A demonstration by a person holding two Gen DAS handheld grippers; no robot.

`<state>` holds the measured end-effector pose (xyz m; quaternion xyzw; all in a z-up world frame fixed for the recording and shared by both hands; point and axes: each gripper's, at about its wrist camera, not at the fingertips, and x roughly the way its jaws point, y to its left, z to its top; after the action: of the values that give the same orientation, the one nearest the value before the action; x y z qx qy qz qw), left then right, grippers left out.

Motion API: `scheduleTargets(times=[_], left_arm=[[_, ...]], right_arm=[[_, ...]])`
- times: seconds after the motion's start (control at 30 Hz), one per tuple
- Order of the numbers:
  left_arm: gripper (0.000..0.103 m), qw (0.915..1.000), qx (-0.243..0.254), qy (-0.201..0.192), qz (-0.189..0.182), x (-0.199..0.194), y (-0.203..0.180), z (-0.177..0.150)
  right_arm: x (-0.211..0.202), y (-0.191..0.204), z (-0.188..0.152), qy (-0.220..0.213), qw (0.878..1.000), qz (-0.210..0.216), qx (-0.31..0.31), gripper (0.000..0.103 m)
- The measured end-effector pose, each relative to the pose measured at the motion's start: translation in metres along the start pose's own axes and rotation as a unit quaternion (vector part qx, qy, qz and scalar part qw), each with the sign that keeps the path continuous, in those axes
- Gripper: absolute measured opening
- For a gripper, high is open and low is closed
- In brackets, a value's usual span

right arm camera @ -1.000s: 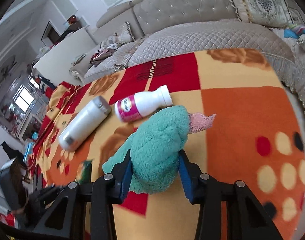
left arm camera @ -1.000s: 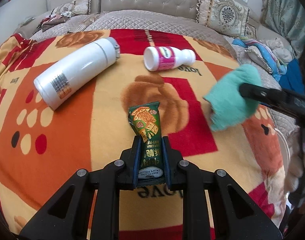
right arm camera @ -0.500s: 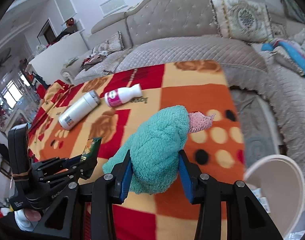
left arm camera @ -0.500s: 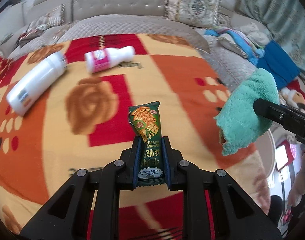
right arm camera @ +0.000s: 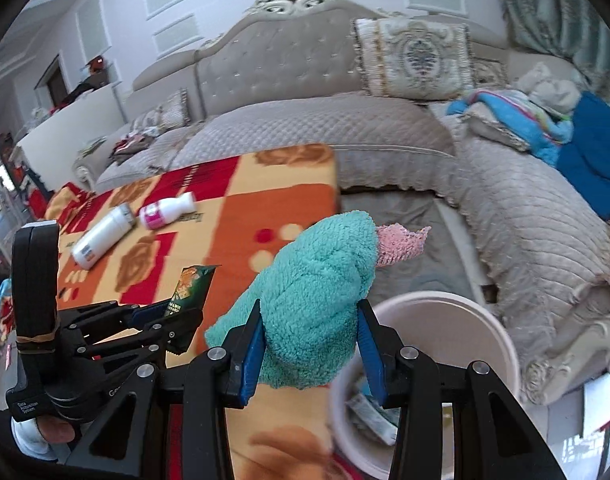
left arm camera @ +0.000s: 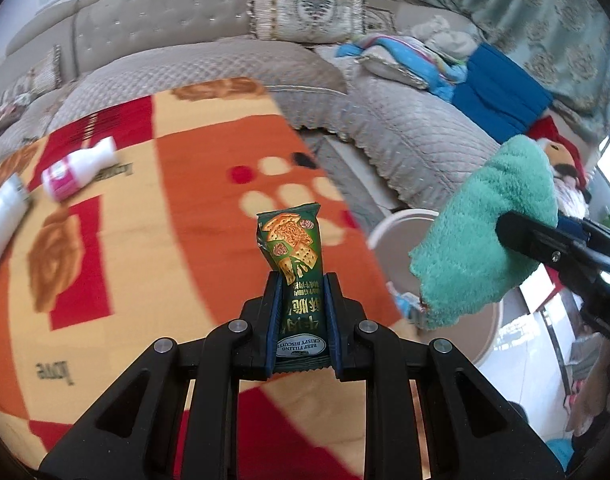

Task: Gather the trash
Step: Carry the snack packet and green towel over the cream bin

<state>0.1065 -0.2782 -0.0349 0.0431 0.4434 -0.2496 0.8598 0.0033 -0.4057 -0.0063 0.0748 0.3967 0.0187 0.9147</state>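
- Left wrist view: my left hand-held gripper (left arm camera: 301,308) is clenched on a green biscuit packet (left arm camera: 295,276), which stands upright between the blue pads with its printed top poking out toward 12 o'clock.
- Under it lies a blanket (left arm camera: 185,200) in orange, red and cream squares.
- At 10 o'clock on the blanket rests a small white bottle with a pink label (left arm camera: 79,170), lying on its side; just beside it, at 9 o'clock, the end of a bigger white bottle (left arm camera: 3,216) reaches the picture's edge.
- At 3 o'clock my right hand-held gripper (left arm camera: 509,236) comes in from the side, grasping a teal fluffy cloth (left arm camera: 485,240).
- Below that cloth, past the blanket's edge, sits a pale bin (left arm camera: 397,224); some scraps show inside it, too blurred to name.
- A grey quilted sofa (left arm camera: 405,120) runs from 11 to 2 o'clock.

- Right wrist view: my right hand-held gripper (right arm camera: 311,344) is squeezed around the teal fluffy cloth (right arm camera: 317,288), which bulges up between the pads; a pink knitted bit (right arm camera: 401,242) sticks out of it at 1 o'clock.
- The pale bin (right arm camera: 505,344) is at 5 o'clock, just beside the pads, with crumpled wrappers in it.
- At 8 o'clock my left hand-held gripper (right arm camera: 185,308) holds the green biscuit packet (right arm camera: 191,288) over the blanket (right arm camera: 277,208).
- Both bottles lie at 10 o'clock, the pink-label one (right arm camera: 167,210) near the bigger white one (right arm camera: 101,236).
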Motion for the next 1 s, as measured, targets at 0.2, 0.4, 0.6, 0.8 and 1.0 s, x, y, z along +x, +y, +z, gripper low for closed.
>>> scheduleTargets(times=[0.2,0.4,0.6,0.8,1.0], left_arm=[[0.018,0.9996,0.021,0.006,-0.015,0.012,-0.040,0.005],[0.018,0.9988,0.039,0.016,-0.026,0.026,-0.075,0.007],[0.018,0.9980,0.048,0.028,-0.031,0.041,-0.094,0.010],[0.018,0.9972,0.057,0.038,-0.031,0.056,-0.108,0.009],[0.018,0.9965,0.062,0.050,-0.027,0.070,-0.116,0.007]], right_arm=[[-0.010,-0.039,-0.013,0.005,0.999,-0.043,0.012,0.042],[-0.010,-0.070,-0.027,0.019,0.997,-0.075,0.024,0.042],[-0.006,-0.091,-0.037,0.033,0.995,-0.092,0.034,0.042],[-0.002,-0.105,-0.044,0.040,0.993,-0.100,0.045,0.042],[0.007,-0.117,-0.051,0.053,0.992,-0.106,0.052,0.042]])
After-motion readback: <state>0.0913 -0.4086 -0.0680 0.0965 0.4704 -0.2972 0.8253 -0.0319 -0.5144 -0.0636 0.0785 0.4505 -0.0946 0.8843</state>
